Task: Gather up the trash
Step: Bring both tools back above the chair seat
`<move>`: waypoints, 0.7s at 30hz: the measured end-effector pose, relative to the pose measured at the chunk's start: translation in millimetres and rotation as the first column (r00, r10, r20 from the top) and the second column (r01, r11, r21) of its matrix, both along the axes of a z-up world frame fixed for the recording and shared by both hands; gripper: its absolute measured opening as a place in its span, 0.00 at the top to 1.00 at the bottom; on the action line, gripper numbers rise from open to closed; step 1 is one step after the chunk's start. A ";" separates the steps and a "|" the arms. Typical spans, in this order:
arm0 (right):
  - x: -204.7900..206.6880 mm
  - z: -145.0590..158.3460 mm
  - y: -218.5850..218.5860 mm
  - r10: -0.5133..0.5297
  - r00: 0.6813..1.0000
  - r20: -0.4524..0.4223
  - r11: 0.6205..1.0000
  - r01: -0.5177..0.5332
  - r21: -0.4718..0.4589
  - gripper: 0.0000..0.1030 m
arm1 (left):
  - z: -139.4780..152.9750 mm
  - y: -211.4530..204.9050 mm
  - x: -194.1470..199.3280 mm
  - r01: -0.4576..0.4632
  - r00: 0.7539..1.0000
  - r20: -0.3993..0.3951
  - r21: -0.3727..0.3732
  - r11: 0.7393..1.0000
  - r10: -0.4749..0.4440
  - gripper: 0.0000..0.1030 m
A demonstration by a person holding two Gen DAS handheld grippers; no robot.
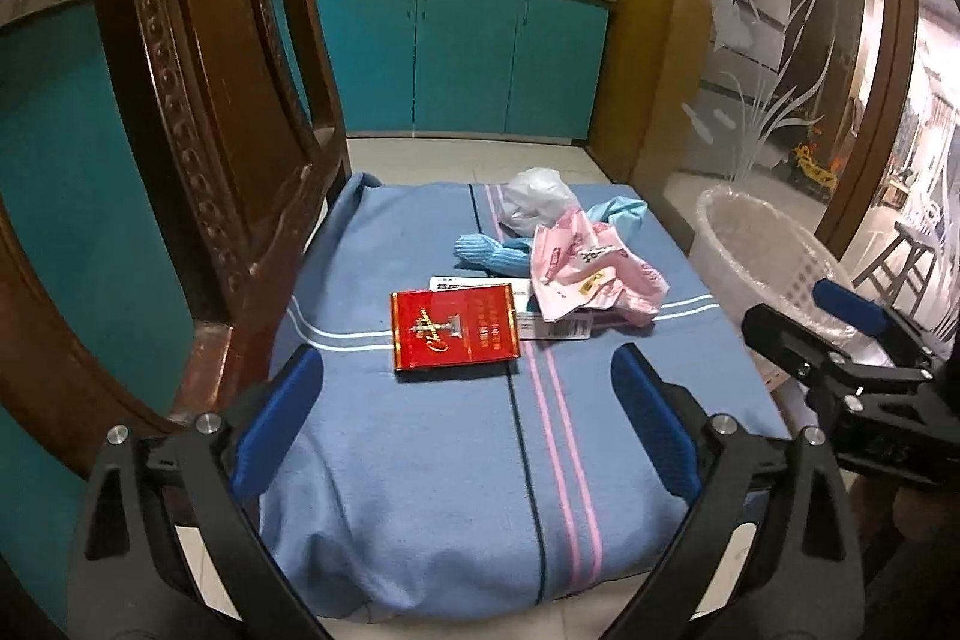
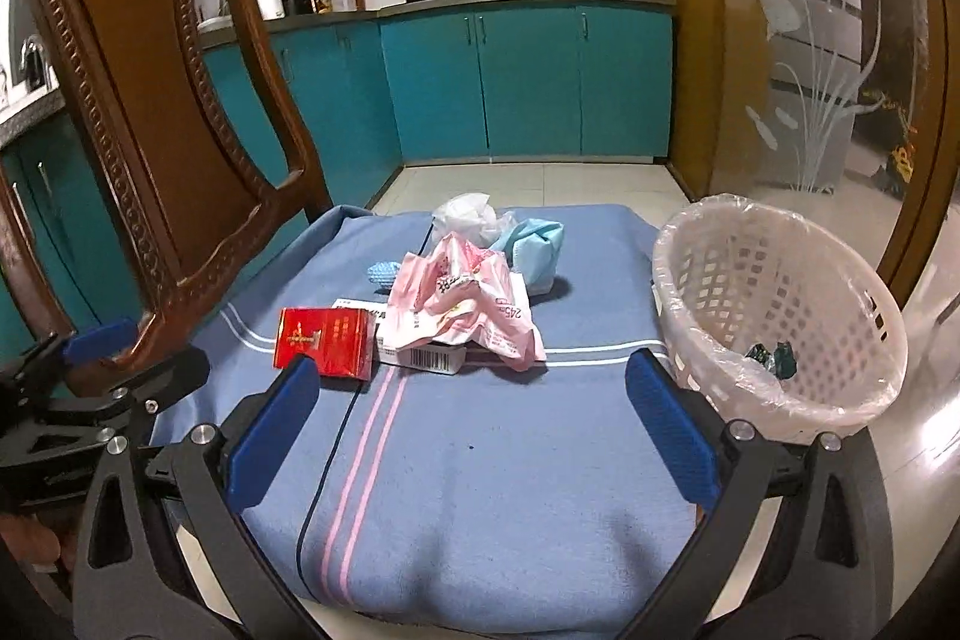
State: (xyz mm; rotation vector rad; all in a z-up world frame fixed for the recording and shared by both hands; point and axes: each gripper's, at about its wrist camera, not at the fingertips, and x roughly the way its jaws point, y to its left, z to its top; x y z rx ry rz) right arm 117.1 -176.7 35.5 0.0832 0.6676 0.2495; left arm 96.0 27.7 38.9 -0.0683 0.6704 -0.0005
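Item: trash pile on a chair seat covered with a blue striped cloth.

Contents, near to far:
- Red packet, lying flat, nearest the tongs, left of the pile.
- White box with a barcode, partly under the pink wrapper, touching the red packet's right side.
- Pink wrapper, crumpled, on top of the box.
- Blue rag, behind the wrapper.
- Light blue wad, far right of the pile.
- White crumpled bag, farthest.

Receptacle: white lined basket, right of the seat, just beside its edge. A small dark scrap already lies in its bottom.

Tools:
- Left tongs: spread wide, nothing between them, hovering near the front of the seat, in line with the red packet.
- Right tongs: spread wide, nothing held, over the cloth between the pile and the basket.

Step in hand (judged): early in the clearing; approach to a pick, most of the pile untouched.

Next move (judged): advance the left tongs to straddle the red packet across its narrow sides, pinch, lift, carry right over the basket rim.
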 end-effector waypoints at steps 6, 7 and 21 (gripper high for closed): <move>3.2 -5.6 -2.9 -0.010 1.000 -0.011 1.000 0.010 -0.001 0.03 | 0.9 -5.9 2.6 0.019 1.000 -0.003 -0.003 1.000 -0.019 0.06; 3.1 -5.6 -3.4 -0.009 1.000 -0.012 1.000 0.009 0.000 0.03 | 0.8 -7.2 2.4 0.019 1.000 -0.002 -0.001 1.000 -0.019 0.06; 1.0 -4.1 -4.7 -0.009 1.000 -0.008 1.000 0.009 0.001 0.03 | -6.8 -11.7 7.3 0.022 0.999 -0.031 -0.004 1.000 -0.022 0.06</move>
